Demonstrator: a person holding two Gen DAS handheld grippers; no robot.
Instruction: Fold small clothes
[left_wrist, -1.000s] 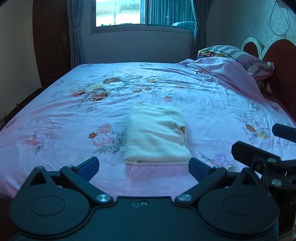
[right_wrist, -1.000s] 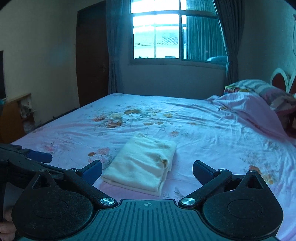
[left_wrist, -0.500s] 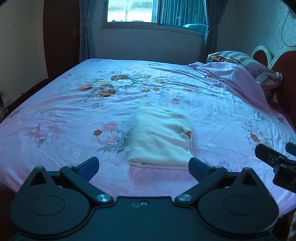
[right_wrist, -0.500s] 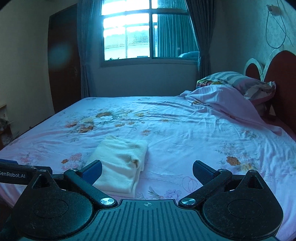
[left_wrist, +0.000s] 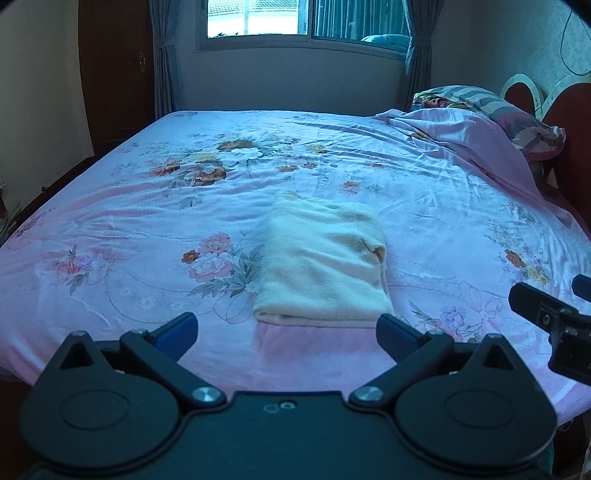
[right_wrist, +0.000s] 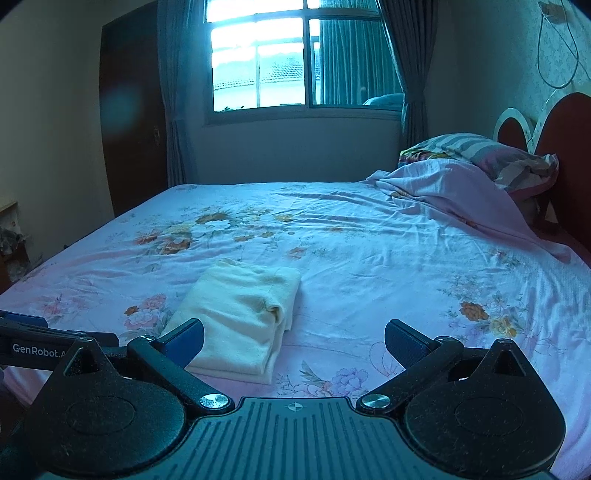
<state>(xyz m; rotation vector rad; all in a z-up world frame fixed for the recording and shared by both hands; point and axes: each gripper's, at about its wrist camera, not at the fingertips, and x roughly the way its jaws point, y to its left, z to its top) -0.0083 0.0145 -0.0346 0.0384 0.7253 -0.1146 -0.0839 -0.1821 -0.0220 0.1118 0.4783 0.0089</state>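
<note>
- A cream garment (left_wrist: 323, 266), folded into a neat rectangle, lies on the floral pink bedsheet (left_wrist: 147, 229) near the bed's front edge
- The left gripper (left_wrist: 286, 330) hangs just short of the garment's near edge, its blue-tipped fingers (left_wrist: 177, 328) spread wide apart, holding nothing
- The right gripper (right_wrist: 293, 341) is also released and empty, with the garment ahead and to its left, partly behind its left finger
- A striped pillow (right_wrist: 491, 155) and a bunched pink cover (right_wrist: 443, 181) sit against the headboard (right_wrist: 565, 125), well apart from the garment
- Behind the bed are a window (right_wrist: 266, 59) and dark curtains (right_wrist: 399, 66)
</note>
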